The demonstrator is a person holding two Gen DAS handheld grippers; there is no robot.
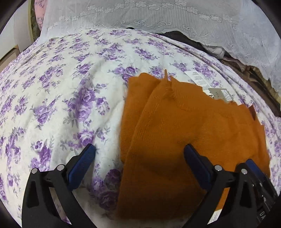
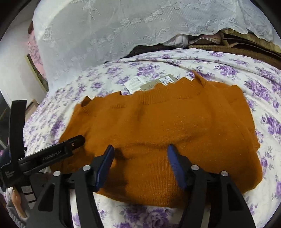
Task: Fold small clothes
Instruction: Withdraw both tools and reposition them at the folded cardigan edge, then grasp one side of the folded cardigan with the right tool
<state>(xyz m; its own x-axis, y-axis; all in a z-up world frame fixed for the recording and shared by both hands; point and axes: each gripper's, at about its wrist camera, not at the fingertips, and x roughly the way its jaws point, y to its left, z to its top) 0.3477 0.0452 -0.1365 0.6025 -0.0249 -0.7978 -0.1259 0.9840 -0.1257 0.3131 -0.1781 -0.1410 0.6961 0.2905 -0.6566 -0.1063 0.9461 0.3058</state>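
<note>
An orange knit garment (image 1: 184, 133) lies folded flat on a floral bedspread (image 1: 58, 98), with paper tags (image 1: 209, 84) sticking out past its far scalloped edge. My left gripper (image 1: 139, 150) is open and empty, hovering over the garment's left edge, one finger over the bedspread and one over the knit. In the right wrist view the garment (image 2: 166, 122) fills the middle and the tags (image 2: 138, 84) lie beyond it. My right gripper (image 2: 140, 150) is open and empty just above the garment's near part. The left gripper's body (image 2: 52, 154) shows at the left there.
A white lace cloth (image 1: 158, 15) covers a pile at the back of the bed; dark and brown fabrics (image 2: 237, 47) show under its edge. The bedspread (image 2: 263, 84) extends around the garment on all sides. A wall and furniture edge (image 1: 10, 54) stand at far left.
</note>
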